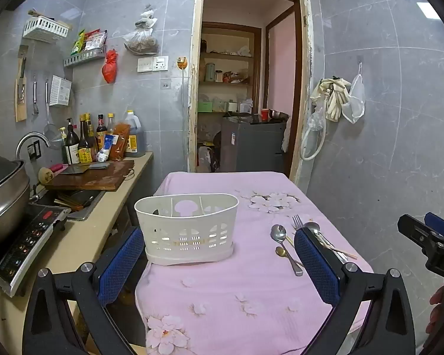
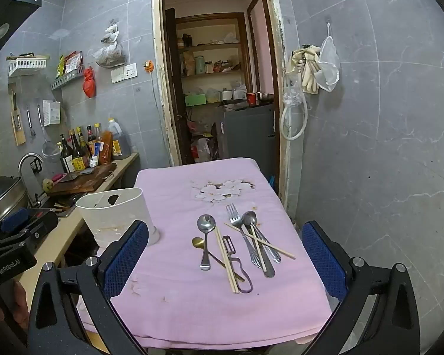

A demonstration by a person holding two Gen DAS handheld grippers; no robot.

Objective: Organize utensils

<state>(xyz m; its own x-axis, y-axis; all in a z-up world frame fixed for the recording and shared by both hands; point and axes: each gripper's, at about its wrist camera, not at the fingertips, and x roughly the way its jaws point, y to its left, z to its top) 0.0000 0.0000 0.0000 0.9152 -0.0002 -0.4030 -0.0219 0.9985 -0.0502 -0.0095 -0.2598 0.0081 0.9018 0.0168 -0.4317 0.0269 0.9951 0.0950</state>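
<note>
Right now, utensils scattered on the pink floral cloth point(image 2: 192, 310), none sorted yet as far as can be seen. Big spoon point(image 2: 206, 230) and small gold spoon point(image 2: 197, 243) lying side by side, a pair of chopsticks point(image 2: 226, 261) and a peeler point(image 2: 236, 263) just beside them, peeler overlapping the gold spoon's handle. Further right, fork point(image 2: 236, 224), another spoon point(image 2: 249, 218) and what looks like a knife piled together, two loose chopsticks point(image 2: 269, 245) crossed over the heap. White caddy point(image 1: 188, 230) standing upright on the cloth's left part, well apart from the pile, dividers visible inside; possibly something dark in the left compartment, too hidden to tell. So, barely begun: every piece on the cloth waiting to go into a compartment. Left gripper point(image 1: 219, 254) spread wide with nothing between the pads, pointed down toward the caddy. Right gripper point(image 2: 225, 257) likewise spread wide and empty, framing the utensil pile from the near side, touching nothing. Beyond the cloth: counter point(image 1: 103, 224) at the left with a chopping board point(image 1: 94, 177), sauce bottles point(image 1: 85, 142) and a pot point(image 1: 3, 195) on a cooktop, grey tiled walls, open doorway point(image 2: 216, 74) straight ahead to a shelved pantry.
</note>
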